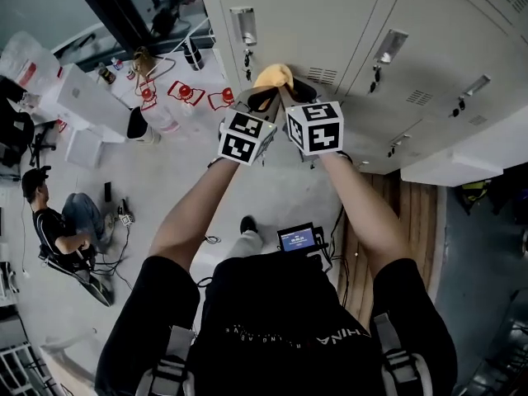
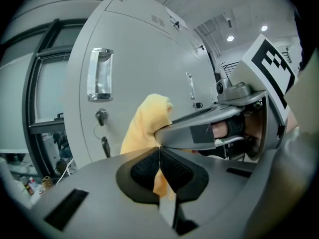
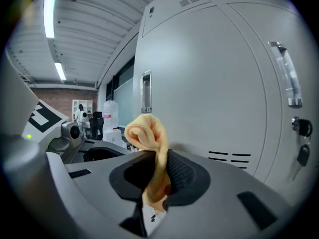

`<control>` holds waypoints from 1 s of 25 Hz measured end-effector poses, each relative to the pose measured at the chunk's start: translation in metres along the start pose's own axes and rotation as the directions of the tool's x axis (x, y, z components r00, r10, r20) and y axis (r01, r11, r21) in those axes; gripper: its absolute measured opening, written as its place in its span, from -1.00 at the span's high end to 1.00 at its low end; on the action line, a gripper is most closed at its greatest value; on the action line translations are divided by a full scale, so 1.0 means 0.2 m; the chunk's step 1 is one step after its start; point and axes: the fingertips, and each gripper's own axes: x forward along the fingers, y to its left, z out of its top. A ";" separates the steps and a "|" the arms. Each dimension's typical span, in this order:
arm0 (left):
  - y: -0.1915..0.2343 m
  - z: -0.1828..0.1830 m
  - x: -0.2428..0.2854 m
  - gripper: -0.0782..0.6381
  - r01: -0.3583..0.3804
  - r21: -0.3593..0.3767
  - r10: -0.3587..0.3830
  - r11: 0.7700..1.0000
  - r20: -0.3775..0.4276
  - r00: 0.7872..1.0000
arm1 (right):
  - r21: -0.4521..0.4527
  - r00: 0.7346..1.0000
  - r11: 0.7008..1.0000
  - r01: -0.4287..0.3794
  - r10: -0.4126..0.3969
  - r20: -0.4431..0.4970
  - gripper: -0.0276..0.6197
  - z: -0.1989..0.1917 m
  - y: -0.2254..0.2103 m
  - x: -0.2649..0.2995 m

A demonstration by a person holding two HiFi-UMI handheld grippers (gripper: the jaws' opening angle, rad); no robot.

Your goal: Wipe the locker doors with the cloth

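A yellow cloth (image 1: 274,76) is bunched against the grey locker doors (image 1: 330,23), held from both sides. In the head view my left gripper (image 1: 262,97) and right gripper (image 1: 293,94) meet side by side just under it. In the left gripper view the left gripper (image 2: 159,151) has its pads closed together, with the cloth (image 2: 147,123) rising behind them and a strip showing below. The right gripper (image 3: 158,163) is shut on a rolled fold of the cloth (image 3: 147,133), close to the locker door (image 3: 214,83).
A metal handle (image 2: 99,73) and a lock with hanging keys (image 2: 102,128) sit left of the cloth. Vent slots (image 3: 229,158) lie low on the door. A person (image 1: 58,225) sits on the floor at left, near water jugs (image 1: 161,114) and boxes.
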 end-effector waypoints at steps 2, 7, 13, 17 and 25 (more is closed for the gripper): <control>0.07 -0.03 -0.02 0.73 -0.002 -0.008 0.002 1.000 -0.001 1.000 | -0.001 1.000 1.000 -0.002 0.002 -0.008 0.65 0.00 0.05 0.06; 0.22 -0.09 -0.06 0.73 -0.002 -0.014 0.002 1.000 0.003 1.000 | -0.004 1.000 1.000 -0.004 0.003 -0.022 0.65 0.01 0.15 0.20; 0.34 -0.15 -0.09 0.73 -0.016 -0.008 0.017 1.000 0.013 1.000 | 0.009 0.999 1.000 0.025 -0.024 -0.034 0.65 -0.01 0.20 0.30; 0.45 -0.14 -0.10 0.73 -0.053 -0.028 0.054 0.998 0.038 0.998 | 0.017 0.998 0.998 0.056 -0.056 -0.040 0.65 -0.02 0.19 0.34; 0.50 -0.13 -0.05 0.73 -0.050 -0.023 0.051 0.998 0.034 0.998 | 0.010 0.995 0.996 0.086 -0.086 -0.048 0.65 -0.03 0.19 0.38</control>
